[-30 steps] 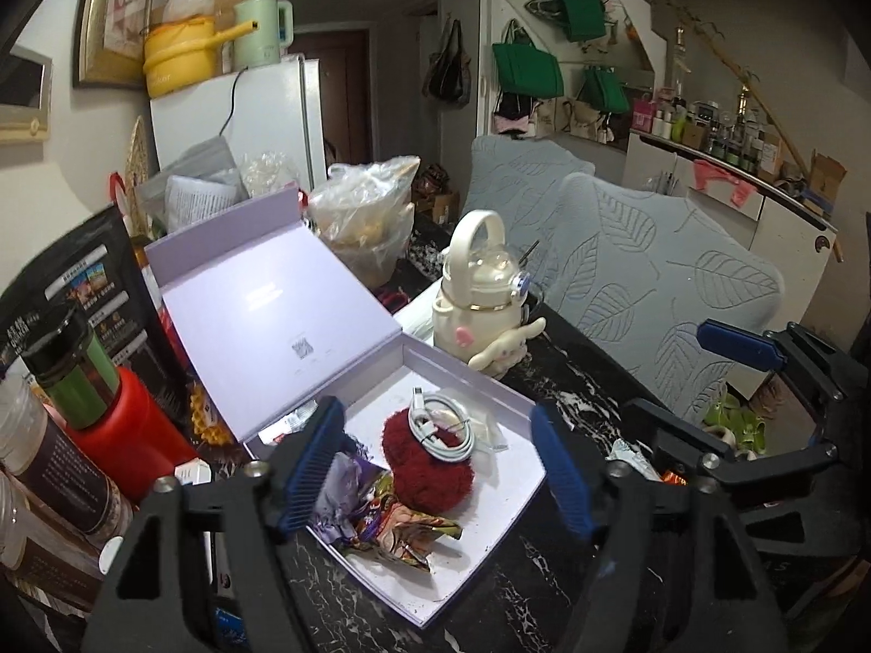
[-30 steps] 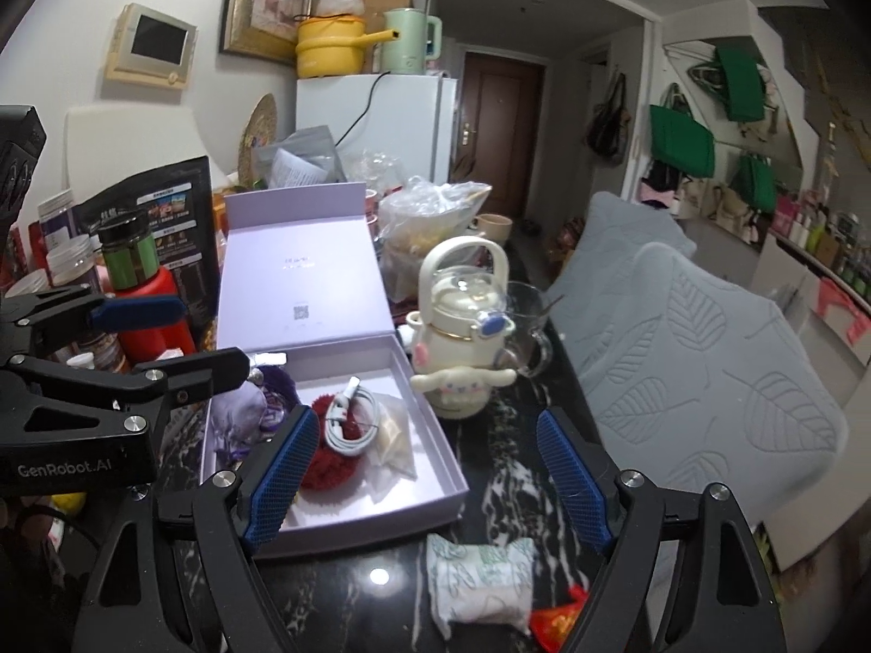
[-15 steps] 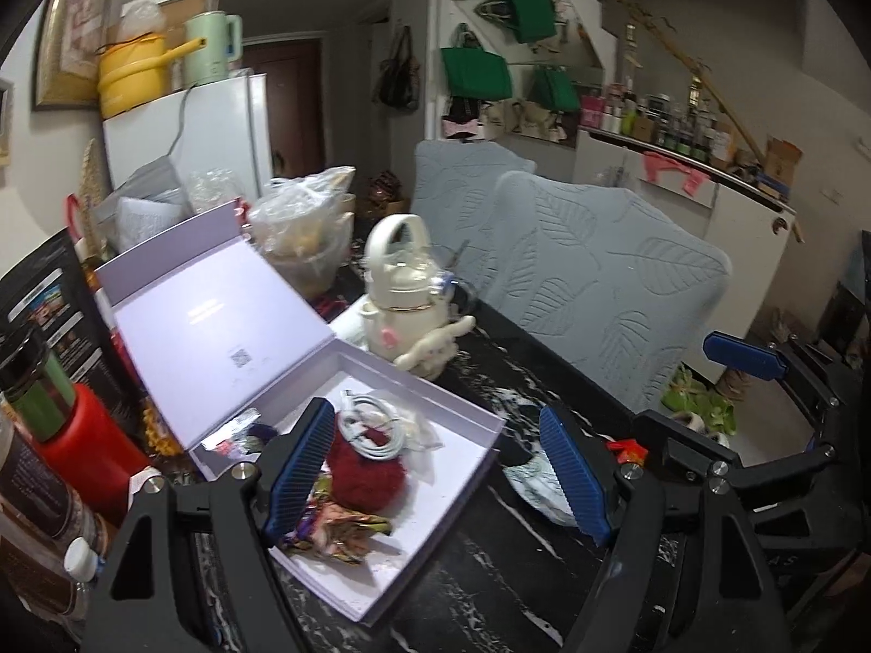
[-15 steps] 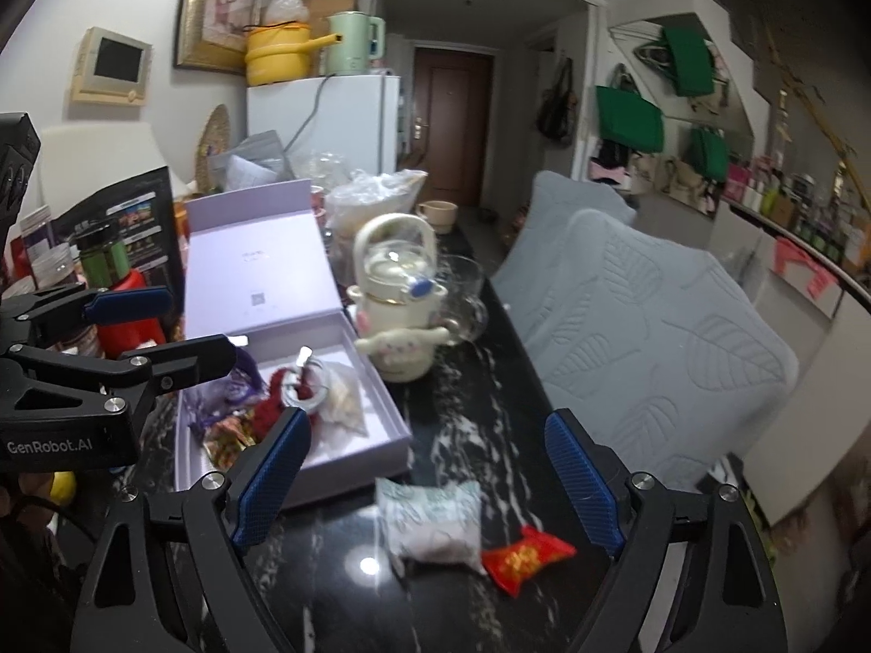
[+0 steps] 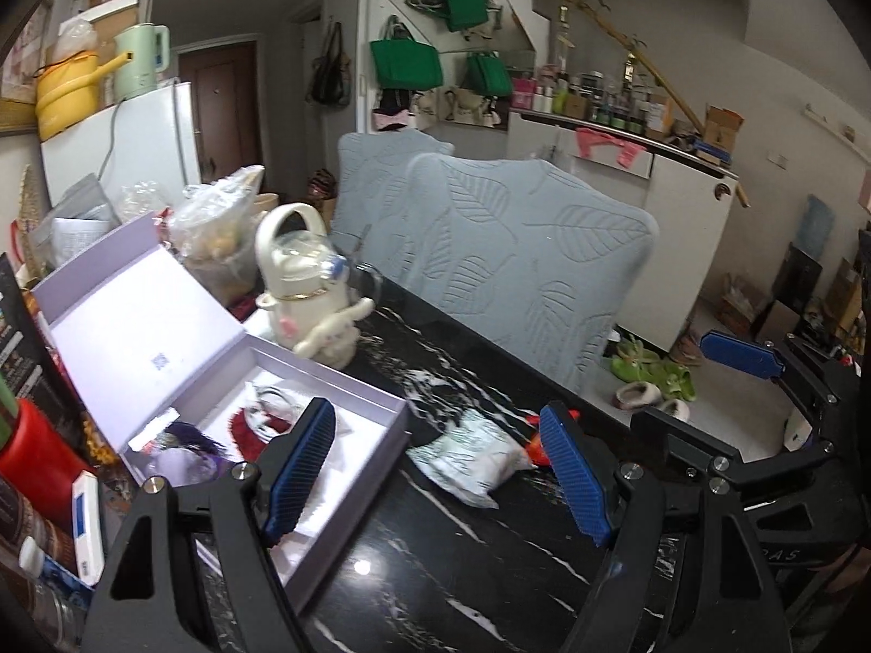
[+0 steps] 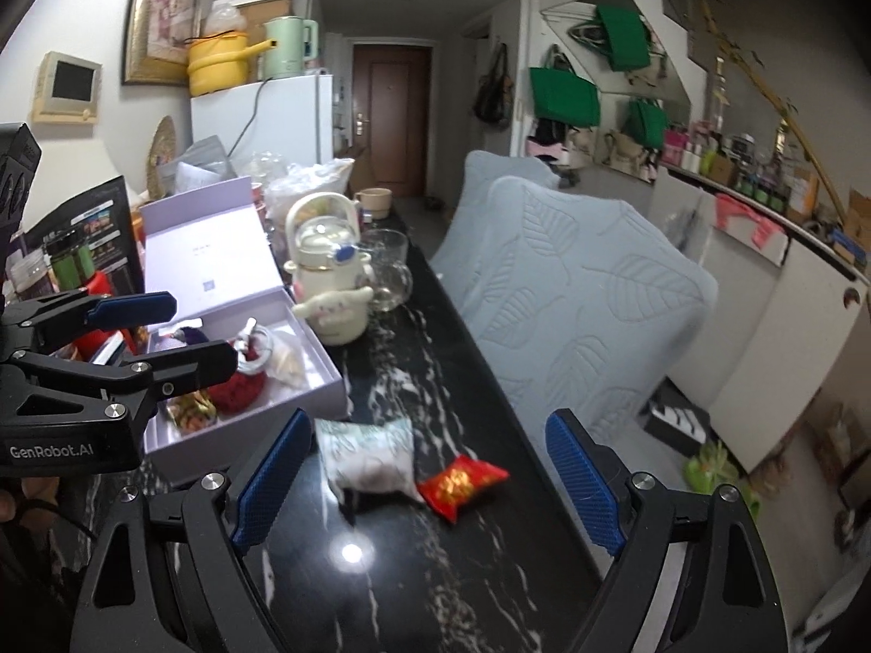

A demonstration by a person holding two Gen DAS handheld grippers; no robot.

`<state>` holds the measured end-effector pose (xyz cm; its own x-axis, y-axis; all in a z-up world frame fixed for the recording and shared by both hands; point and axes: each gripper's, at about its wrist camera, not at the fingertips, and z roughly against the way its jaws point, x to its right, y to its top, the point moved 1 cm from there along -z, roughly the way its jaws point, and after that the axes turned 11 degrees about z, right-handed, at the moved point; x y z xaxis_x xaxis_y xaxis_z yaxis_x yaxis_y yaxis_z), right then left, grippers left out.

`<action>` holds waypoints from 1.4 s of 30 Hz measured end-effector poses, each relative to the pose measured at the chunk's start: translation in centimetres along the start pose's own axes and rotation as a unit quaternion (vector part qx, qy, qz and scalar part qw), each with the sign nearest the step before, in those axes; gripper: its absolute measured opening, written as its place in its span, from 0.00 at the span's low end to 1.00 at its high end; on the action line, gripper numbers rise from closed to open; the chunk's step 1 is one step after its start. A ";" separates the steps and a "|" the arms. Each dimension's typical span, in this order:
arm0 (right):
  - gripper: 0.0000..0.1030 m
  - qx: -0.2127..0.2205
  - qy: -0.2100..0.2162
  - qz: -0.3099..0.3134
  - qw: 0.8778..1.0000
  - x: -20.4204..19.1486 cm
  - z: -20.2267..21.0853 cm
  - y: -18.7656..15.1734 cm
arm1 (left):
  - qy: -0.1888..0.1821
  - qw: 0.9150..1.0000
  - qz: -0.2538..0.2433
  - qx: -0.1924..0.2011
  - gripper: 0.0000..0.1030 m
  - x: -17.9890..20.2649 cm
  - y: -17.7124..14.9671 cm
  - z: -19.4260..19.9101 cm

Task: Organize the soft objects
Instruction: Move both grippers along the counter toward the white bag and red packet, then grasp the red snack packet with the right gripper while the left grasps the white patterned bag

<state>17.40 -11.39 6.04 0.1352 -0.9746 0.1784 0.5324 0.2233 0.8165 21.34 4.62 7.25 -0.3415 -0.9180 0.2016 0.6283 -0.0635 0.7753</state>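
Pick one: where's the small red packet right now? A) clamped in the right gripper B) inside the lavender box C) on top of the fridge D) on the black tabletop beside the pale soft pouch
D: the red packet lies on the black tabletop next to the pale soft pouch, outside the lavender box, with the right gripper open around nothing.

The left claw [image 5: 438, 468] hung with its blue pads spread wide above the black marble bench [image 5: 435, 571]. Between them lay a pale tissue pack [image 5: 468, 454], just beside an open lilac gift box [image 5: 326, 397] holding a red pompom [image 5: 253, 424]. The right claw [image 5: 762, 375] was open too.
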 end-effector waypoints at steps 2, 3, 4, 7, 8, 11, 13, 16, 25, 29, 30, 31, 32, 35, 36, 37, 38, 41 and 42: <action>0.86 -0.005 -0.004 -0.006 1.000 0.5 0.2 -0.7 | -0.009 1.000 -0.001 -0.007 0.75 0.8 -0.5 -0.3; 0.86 -0.007 -0.006 -0.009 1.000 0.7 0.3 -1.1 | -0.010 1.000 0.000 -0.010 0.75 1.1 -0.7 -0.4; 0.86 -0.010 -0.009 -0.011 1.000 0.9 0.4 -1.4 | -0.012 1.000 0.001 -0.013 0.75 1.4 -0.9 -0.6; 0.86 -0.017 -0.012 -0.018 1.000 1.7 0.5 -2.5 | -0.017 1.000 0.009 -0.025 0.75 2.2 -1.6 -1.4; 0.86 -0.020 -0.011 -0.019 1.000 1.9 0.4 -2.9 | -0.018 0.999 0.012 -0.029 0.75 2.4 -1.8 -1.7; 0.86 -0.028 -0.010 -0.020 0.999 2.3 0.0 -3.8 | -0.022 0.999 0.022 -0.042 0.75 2.8 -2.6 -2.7; 0.86 -0.033 -0.013 -0.018 0.999 2.5 -0.3 -4.4 | -0.028 0.998 0.029 -0.052 0.75 2.7 -3.1 -3.3; 0.86 -0.040 -0.007 -0.020 0.999 2.9 -1.1 -5.2 | -0.030 0.996 0.053 -0.070 0.75 2.5 -3.9 -4.4; 0.86 -0.060 0.007 -0.034 0.998 4.3 -4.0 -7.0 | 0.000 0.992 0.092 -0.087 0.75 2.2 -5.3 -7.6; 0.86 -0.071 0.018 -0.040 0.997 4.7 -5.6 -7.6 | 0.005 0.990 0.104 -0.096 0.75 2.1 -5.4 -8.9; 0.86 -0.073 0.021 -0.041 0.996 4.8 -5.9 -7.7 | 0.006 0.990 0.106 -0.098 0.75 2.1 -5.4 -9.2; 0.86 -0.075 0.023 -0.043 0.996 4.9 -6.2 -7.8 | 0.008 0.989 0.107 -0.100 0.75 2.2 -5.5 -9.6; 0.86 -0.078 0.026 -0.045 0.996 5.1 -6.7 -8.0 | 0.010 0.989 0.107 -0.102 0.75 2.1 -5.5 -9.9; 0.86 -0.083 0.033 -0.049 0.995 5.5 -7.7 -8.2 | 0.023 0.988 0.106 -0.109 0.75 2.2 -5.5 -10.8; 0.86 -0.083 0.035 -0.050 0.995 5.6 -7.9 -8.2 | 0.025 0.988 0.107 -0.110 0.75 2.2 -5.5 -11.1; 0.86 -0.083 0.037 -0.051 0.995 5.7 -8.2 -8.2 | 0.027 0.987 0.109 -0.113 0.75 2.1 -5.5 -11.4; 0.86 -0.084 0.039 -0.051 0.994 5.7 -8.5 -8.2 | 0.031 0.987 0.110 -0.115 0.75 2.1 -5.4 -11.8; 0.86 -0.086 0.039 -0.049 0.994 5.9 -9.3 -8.1 | 0.045 0.987 0.104 -0.113 0.75 2.1 -5.3 -12.6; 0.86 -0.088 0.041 -0.049 0.994 5.9 -9.6 -8.1 | 0.048 0.987 0.101 -0.115 0.75 2.2 -5.2 -12.9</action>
<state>21.87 -18.83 -4.76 0.1400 -0.9888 0.0510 0.6829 0.1337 0.7182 26.35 -2.10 -4.11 -0.1327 -0.9530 0.2725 0.8227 0.0474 0.5665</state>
